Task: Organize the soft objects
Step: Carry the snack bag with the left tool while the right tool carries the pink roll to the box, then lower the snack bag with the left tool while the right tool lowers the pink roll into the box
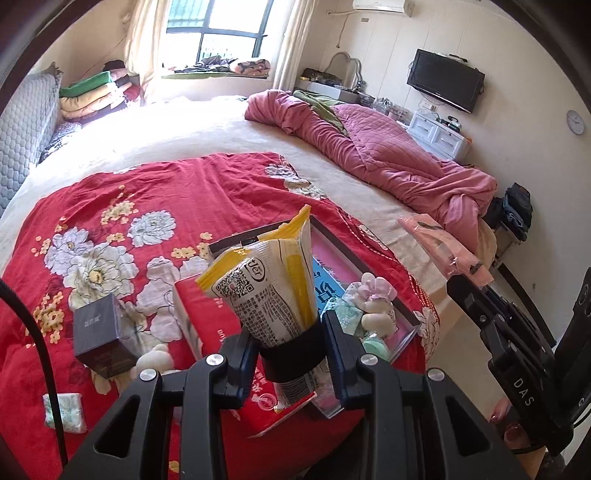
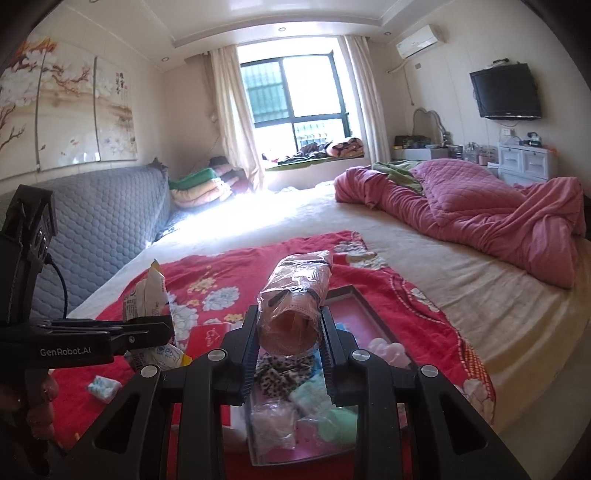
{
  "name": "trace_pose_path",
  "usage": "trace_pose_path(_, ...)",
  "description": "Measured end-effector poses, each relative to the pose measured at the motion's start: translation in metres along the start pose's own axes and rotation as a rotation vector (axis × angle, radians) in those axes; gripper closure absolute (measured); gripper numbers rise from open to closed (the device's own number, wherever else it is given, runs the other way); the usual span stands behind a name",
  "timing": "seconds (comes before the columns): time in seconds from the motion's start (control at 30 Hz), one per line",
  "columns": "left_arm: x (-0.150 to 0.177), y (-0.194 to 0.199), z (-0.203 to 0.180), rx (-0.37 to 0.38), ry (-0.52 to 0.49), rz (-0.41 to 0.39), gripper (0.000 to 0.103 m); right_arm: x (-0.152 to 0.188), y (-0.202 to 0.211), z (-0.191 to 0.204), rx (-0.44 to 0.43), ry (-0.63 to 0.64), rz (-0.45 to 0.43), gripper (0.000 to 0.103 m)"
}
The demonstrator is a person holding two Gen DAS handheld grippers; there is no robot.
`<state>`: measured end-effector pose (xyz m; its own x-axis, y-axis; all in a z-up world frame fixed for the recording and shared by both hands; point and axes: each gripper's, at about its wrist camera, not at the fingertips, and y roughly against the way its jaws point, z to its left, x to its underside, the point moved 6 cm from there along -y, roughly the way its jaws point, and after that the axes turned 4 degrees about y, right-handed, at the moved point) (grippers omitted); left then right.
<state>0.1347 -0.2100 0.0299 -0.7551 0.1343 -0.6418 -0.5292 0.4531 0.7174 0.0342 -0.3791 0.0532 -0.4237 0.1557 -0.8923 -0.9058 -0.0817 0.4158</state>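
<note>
1. Soft objects: a yellow-and-white wipes pack is clamped upright in the left gripper, above the red floral blanket.
2. A pink clear-wrapped packet is squeezed in the right gripper, over the pink-lined tray.
3. The tray holds a leopard-print piece and pastel soft items.
4. Left of the tray lie a red box, a dark box and a small tissue pack.

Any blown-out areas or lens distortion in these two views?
Left wrist: sunlight from the window blows out the bed sheet; fisheye bows the room, corners black. Right wrist: same glare on the sheet; walls curve.
</note>
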Motion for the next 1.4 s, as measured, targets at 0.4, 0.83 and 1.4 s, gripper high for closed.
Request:
trace_pose_path(0.4,0.000,-0.075,-0.037,0.023,-0.069,0.153,0.069,0.025,-0.016,-0.038,0.030,-0.058,0.050,0.073)
trace_pose_path(0.83,0.013,-0.126,-0.034,0.004,-0.067,0.269,0.069,0.049,-0.043,-0.046,0.013,-0.066,0.126,0.073)
trace_pose_path(1.4,0.016,-0.152,-0.031,0.010,-0.059,0.303,0.069,0.078,-0.085,-0.043,-0.015,-0.031,0.269,0.072)
